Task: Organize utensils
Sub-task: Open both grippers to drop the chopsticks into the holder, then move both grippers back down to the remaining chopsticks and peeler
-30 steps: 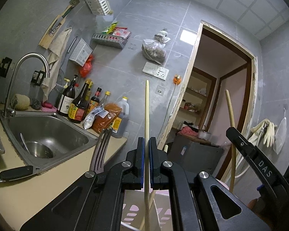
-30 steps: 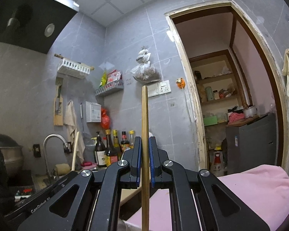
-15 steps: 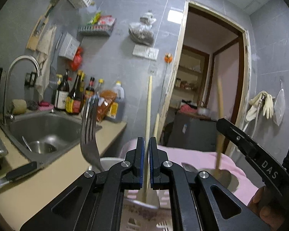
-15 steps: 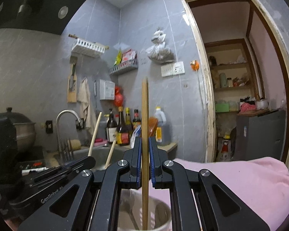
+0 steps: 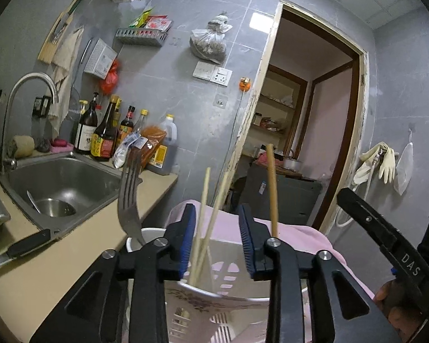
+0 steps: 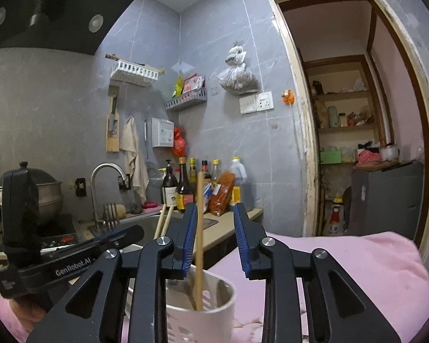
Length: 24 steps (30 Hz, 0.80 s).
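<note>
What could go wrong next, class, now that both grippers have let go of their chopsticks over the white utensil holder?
1. The pale wooden chopsticks lean between the open left gripper jaws; lifting away carelessly might catch them.
2. The darker wooden chopstick rests close to one pad of the open right gripper and could be dragged out.
3. The white slotted plastic utensil holder looks light; a snag might tip it.

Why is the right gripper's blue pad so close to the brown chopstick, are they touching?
Cannot tell. In the right wrist view the open right gripper has its left pad overlapping the brown chopstick, with no visible gap.

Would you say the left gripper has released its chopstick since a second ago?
Yes. The left gripper stands open now, and the chopstick leans loose in the white holder.
</note>
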Tool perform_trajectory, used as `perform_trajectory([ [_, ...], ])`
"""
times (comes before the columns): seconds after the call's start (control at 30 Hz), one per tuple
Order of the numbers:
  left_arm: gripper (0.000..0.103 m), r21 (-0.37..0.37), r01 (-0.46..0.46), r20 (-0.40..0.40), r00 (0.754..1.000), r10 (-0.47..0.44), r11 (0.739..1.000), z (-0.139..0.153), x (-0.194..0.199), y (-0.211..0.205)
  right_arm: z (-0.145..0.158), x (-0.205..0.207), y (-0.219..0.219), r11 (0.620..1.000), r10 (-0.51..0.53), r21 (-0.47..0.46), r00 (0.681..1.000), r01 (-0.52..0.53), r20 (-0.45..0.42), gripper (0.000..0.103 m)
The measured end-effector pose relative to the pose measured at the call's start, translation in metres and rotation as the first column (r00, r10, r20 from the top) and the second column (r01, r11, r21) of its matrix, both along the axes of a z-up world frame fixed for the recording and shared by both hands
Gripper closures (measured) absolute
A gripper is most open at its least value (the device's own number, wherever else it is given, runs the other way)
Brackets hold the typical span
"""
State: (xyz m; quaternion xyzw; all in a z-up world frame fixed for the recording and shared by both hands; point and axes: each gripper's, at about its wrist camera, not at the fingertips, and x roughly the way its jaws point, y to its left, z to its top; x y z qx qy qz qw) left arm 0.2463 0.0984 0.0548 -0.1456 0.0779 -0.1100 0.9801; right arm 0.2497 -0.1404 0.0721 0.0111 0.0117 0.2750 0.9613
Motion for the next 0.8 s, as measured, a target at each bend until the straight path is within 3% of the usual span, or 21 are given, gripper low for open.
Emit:
perform_trajectory([
  [0.03,0.071,0.007,0.004,0.006,1.000,-0.004,1.000,0.003,-0.003,-0.004,0.001,-0.003,-0.004,1.000,-0.009,0.000,1.000,0.009,0.008,0.072],
  [0.1,0.060,0.020,0.006,0.014,1.000,-0.006,1.000,0.009,-0.007,-0.011,0.006,-0.011,-0.017,0.999,-0.040,0.009,0.999,0.040,0.033,0.052],
  [0.23,0.048,0.075,-0.007,0.040,0.999,0.004,0.997,0.020,-0.018,-0.030,0.014,-0.025,-0.043,0.994,-0.111,0.021,0.991,0.110,0.071,0.031],
  [0.4,0.010,0.112,-0.006,0.076,0.997,-0.003,0.994,0.033,-0.031,-0.056,0.023,-0.043,-0.079,0.981,-0.193,0.028,0.976,0.191,0.103,0.000],
  [0.5,0.002,0.134,0.007,0.098,0.995,-0.021,0.991,0.037,-0.040,-0.074,0.026,-0.055,-0.101,0.971,-0.241,0.027,0.963,0.239,0.120,0.000],
  [0.8,0.002,0.236,0.156,0.005,0.987,-0.161,0.959,0.025,-0.041,-0.136,0.020,-0.076,-0.158,0.938,-0.338,-0.043,0.936,0.343,0.096,0.000],
])
